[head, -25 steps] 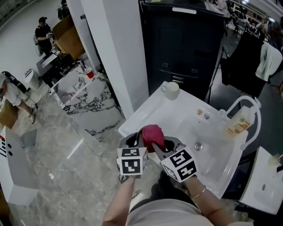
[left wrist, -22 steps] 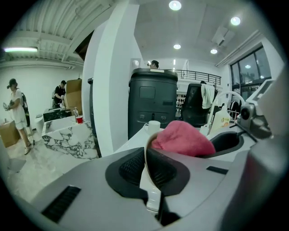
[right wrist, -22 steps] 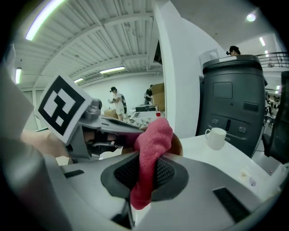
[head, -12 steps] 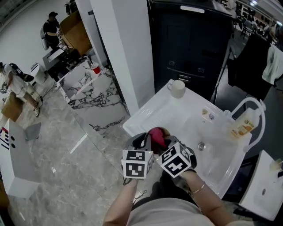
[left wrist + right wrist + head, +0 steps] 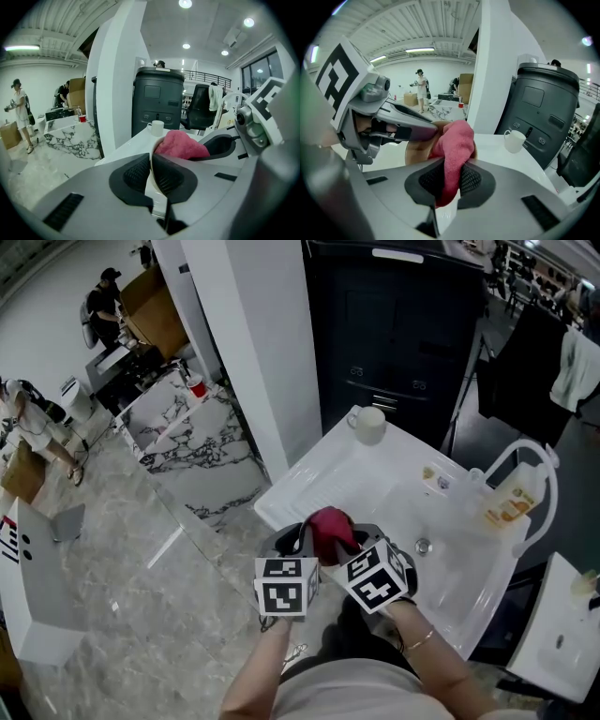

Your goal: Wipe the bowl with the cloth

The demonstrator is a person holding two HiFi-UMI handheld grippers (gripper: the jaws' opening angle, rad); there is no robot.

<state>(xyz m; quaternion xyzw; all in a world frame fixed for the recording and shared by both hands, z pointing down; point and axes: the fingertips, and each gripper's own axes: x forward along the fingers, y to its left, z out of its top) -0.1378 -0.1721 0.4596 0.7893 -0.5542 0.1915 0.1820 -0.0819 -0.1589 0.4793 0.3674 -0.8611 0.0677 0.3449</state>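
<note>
Pink cloth [image 5: 328,523], white mug [image 5: 367,425], black-veined marble counter [image 5: 187,442]

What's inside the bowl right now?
The pink cloth, clamped in the right hand-held gripper, is bunched inside the bowl, whose rim the left hand-held gripper pinches. The bowl's bottom under the cloth is covered, so it cannot be seen.

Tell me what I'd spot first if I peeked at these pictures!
The pink cloth jumps out first, right in the middle, pinched in the right tool and stuffed into a bowl. The left tool clamps the bowl's rim, and both are by the near edge of a white sink counter. A white mug stands alone at the counter's far end.
</note>
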